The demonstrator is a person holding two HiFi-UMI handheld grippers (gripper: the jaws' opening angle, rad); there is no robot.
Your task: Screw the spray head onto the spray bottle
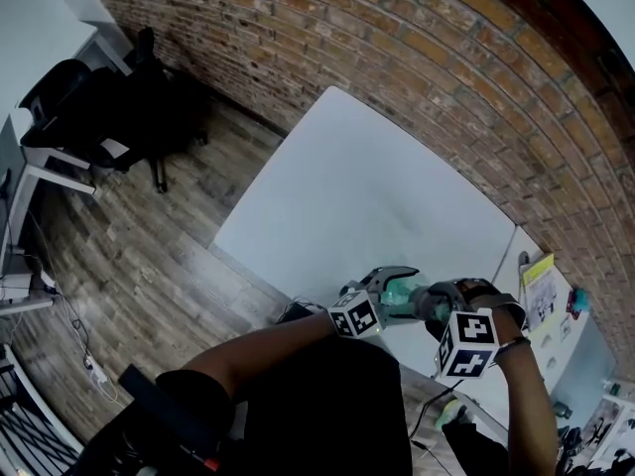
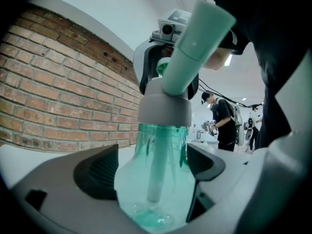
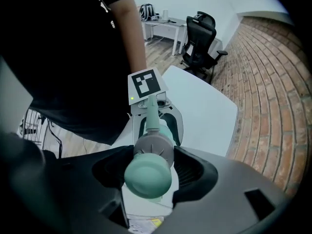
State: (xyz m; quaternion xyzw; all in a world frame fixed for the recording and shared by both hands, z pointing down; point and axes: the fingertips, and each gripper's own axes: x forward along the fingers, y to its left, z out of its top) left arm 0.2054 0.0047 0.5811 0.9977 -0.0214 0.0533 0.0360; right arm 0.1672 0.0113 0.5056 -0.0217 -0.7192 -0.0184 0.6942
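Teal translucent plastic forms the item under inspection. Head view: the spray bottle [image 1: 399, 291] is held off the surface, near the close edge of the white table [image 1: 347, 186], between the left gripper [image 1: 389, 284] and the right gripper [image 1: 439, 303]. Detail is too small here to read the grips. Left gripper view: the jaws are clamped on the bottle's rounded lower body, one pad on each side. A dip tube shows inside and no liquid is apparent, so the bottle is judged light. Its wall looks thin and smooth, so it is likely to flex under a hard squeeze and to slip in the pads once torque is applied. The grey collar [image 2: 165, 106] sits on the neck, with the teal spray head [image 2: 197, 38] rising above it. Whether the thread is fully seated cannot be told. Right gripper view: the jaws are closed on the collar from both sides, with the top of the head facing the camera. The collar appears stiff and is judged the proper hold for turning. The slanted teal stem would give poor purchase.
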